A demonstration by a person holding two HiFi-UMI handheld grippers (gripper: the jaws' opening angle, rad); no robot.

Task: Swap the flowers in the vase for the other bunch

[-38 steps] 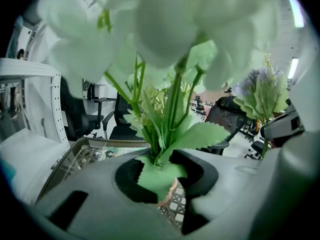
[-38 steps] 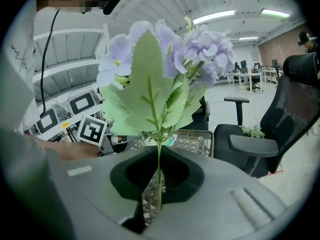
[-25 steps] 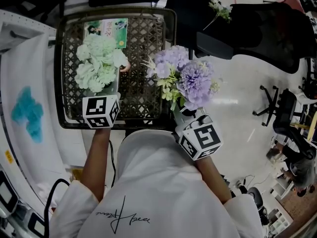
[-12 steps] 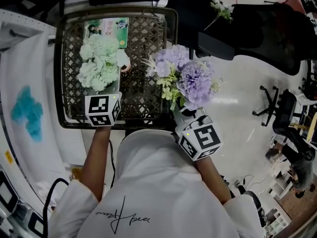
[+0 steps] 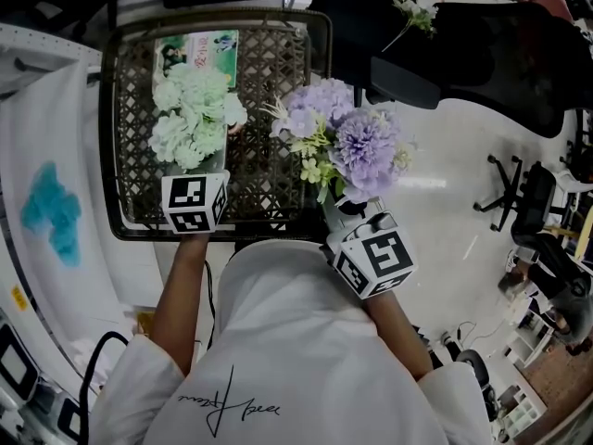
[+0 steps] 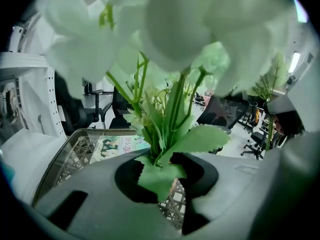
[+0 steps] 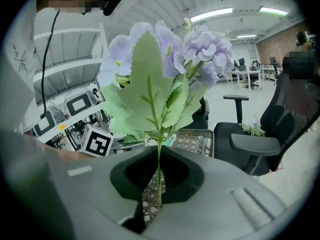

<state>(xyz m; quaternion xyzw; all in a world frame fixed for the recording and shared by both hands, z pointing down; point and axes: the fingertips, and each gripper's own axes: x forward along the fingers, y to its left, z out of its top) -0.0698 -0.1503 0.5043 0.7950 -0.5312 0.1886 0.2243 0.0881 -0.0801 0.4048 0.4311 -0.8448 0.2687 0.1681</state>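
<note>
Left tongs (image 6: 162, 176) on one green bunch (image 5: 190, 119), right tongs (image 7: 159, 184) on one purple bunch (image 5: 347, 142).

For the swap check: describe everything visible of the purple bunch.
The purple bunch has ruffled lilac blooms, pale green sprigs and serrated leaves, and looks artificial. The right gripper is shut on its thin green stem, holding it roughly upright in the air over the right edge of the woven table.

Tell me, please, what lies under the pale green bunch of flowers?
Below the pale green bunch show the lattice table and a booklet, its near edge covered by blooms. The stems run down into the left claw. Whatever stands directly beneath the blooms is hidden.
</note>
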